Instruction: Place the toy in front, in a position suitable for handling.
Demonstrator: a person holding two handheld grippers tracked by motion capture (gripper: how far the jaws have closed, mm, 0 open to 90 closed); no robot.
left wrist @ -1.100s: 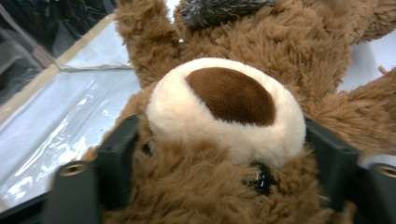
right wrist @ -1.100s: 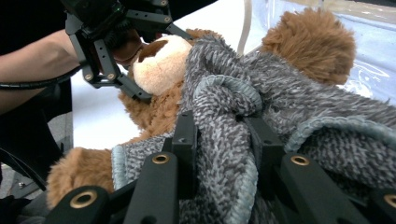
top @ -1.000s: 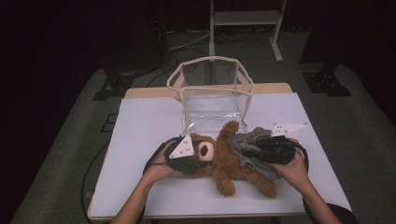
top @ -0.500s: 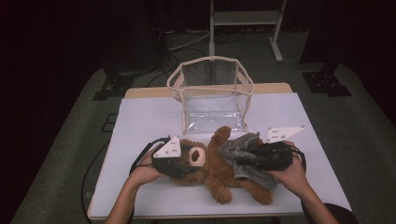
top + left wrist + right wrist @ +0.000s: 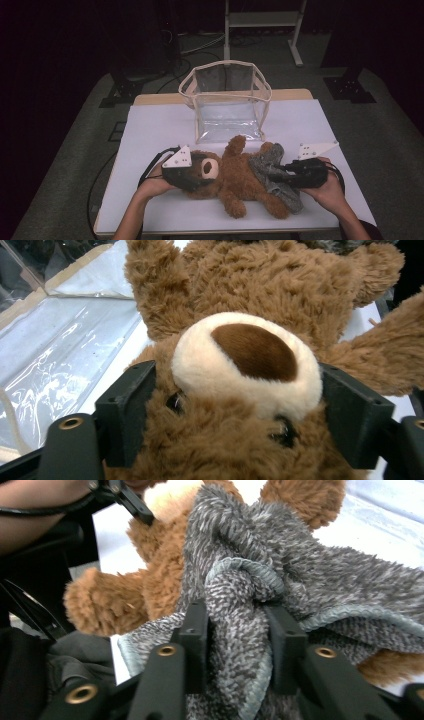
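I can read no text, label, brand, number or sign in these pictures. The brown teddy bear [image 5: 235, 175] has no tag with writing that I can see, the grey knitted cloth [image 5: 300, 580] has none, and the clear bag [image 5: 227, 102] on my table [image 5: 160, 125] is plain too.

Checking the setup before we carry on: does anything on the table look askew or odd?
The grey knitted cloth lies bunched and twisted over the teddy bear rather than flat, with a fold pinched in the right gripper. The bear lies on its back, head between the left gripper jaws. The clear bag stands upright.
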